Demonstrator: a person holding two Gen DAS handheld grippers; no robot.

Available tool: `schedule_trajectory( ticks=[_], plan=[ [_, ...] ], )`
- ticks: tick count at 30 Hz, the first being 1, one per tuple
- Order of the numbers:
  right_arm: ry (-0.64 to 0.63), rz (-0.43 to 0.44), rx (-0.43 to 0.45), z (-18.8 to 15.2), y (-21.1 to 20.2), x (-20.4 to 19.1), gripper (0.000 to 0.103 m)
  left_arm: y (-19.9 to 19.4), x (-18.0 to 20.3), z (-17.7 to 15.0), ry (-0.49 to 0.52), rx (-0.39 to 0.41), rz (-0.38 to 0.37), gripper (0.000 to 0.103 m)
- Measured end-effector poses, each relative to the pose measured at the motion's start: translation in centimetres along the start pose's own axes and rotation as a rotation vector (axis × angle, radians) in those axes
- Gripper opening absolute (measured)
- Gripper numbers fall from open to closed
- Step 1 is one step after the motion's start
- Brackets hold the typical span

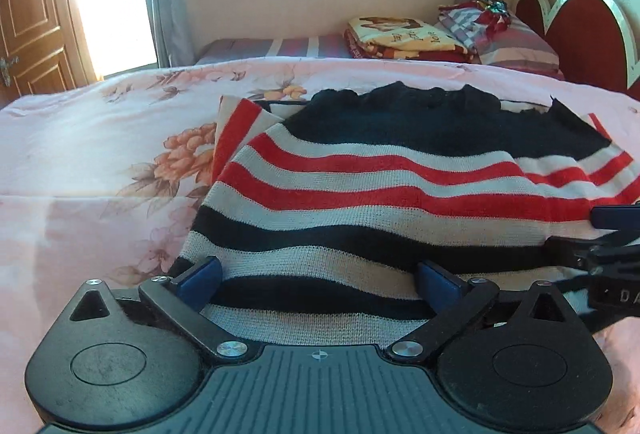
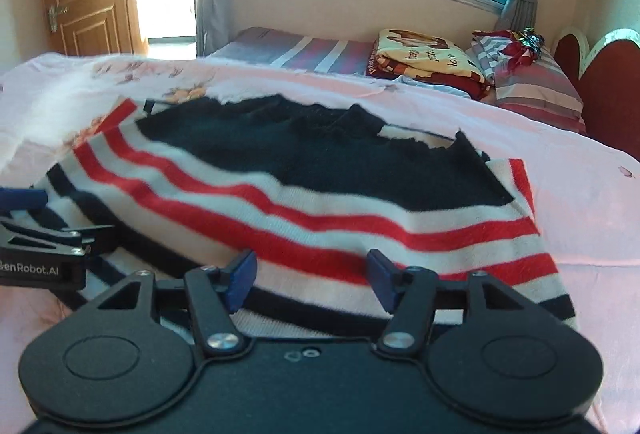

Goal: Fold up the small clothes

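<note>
The striped sweater (image 1: pixel 360 194) lay on the pink floral bedspread (image 1: pixel 100 154), near hem between both tools. The left hand-held gripper (image 1: pixel 320 282) and right hand-held gripper (image 2: pixel 312 274) stood apart, gripping nothing. A shallow bite could probably catch one knit layer, skewing the fold. The hem's underside and folded-under sleeves were hidden

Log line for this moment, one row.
sweater: on bed, part-folded | left gripper: open, at near hem | right gripper: open, at near hem | grasp: none
</note>
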State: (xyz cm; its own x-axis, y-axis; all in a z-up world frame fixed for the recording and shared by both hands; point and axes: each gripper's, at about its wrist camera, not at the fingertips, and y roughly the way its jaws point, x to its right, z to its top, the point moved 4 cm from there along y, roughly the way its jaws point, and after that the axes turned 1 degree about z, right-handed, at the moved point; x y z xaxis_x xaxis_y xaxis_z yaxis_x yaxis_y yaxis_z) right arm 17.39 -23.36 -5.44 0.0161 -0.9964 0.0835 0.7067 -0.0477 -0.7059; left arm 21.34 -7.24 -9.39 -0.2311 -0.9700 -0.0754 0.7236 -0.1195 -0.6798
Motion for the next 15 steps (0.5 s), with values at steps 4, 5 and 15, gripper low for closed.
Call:
schedule_trajectory(
  ticks=[4, 5, 15],
  plan=[
    [-0.015, -0.017, -0.018, -0.4, 0.1, -0.9, 0.062, -1.5, -0.4, 0.5, -0.021, -0.022, -0.003, 0.101],
    [0.008, 0.002, -0.015, -0.2, -0.3, -0.7, 0.061, -2.0, -0.7, 0.5, -0.039, -0.021, -0.012, 0.101],
    [0.059, -0.003, -0.038, -1.9, -1.5, 0.2, 0.073, -1.5, -0.5, -0.4, -0.020, -0.070, 0.015, 0.102]
  ],
)
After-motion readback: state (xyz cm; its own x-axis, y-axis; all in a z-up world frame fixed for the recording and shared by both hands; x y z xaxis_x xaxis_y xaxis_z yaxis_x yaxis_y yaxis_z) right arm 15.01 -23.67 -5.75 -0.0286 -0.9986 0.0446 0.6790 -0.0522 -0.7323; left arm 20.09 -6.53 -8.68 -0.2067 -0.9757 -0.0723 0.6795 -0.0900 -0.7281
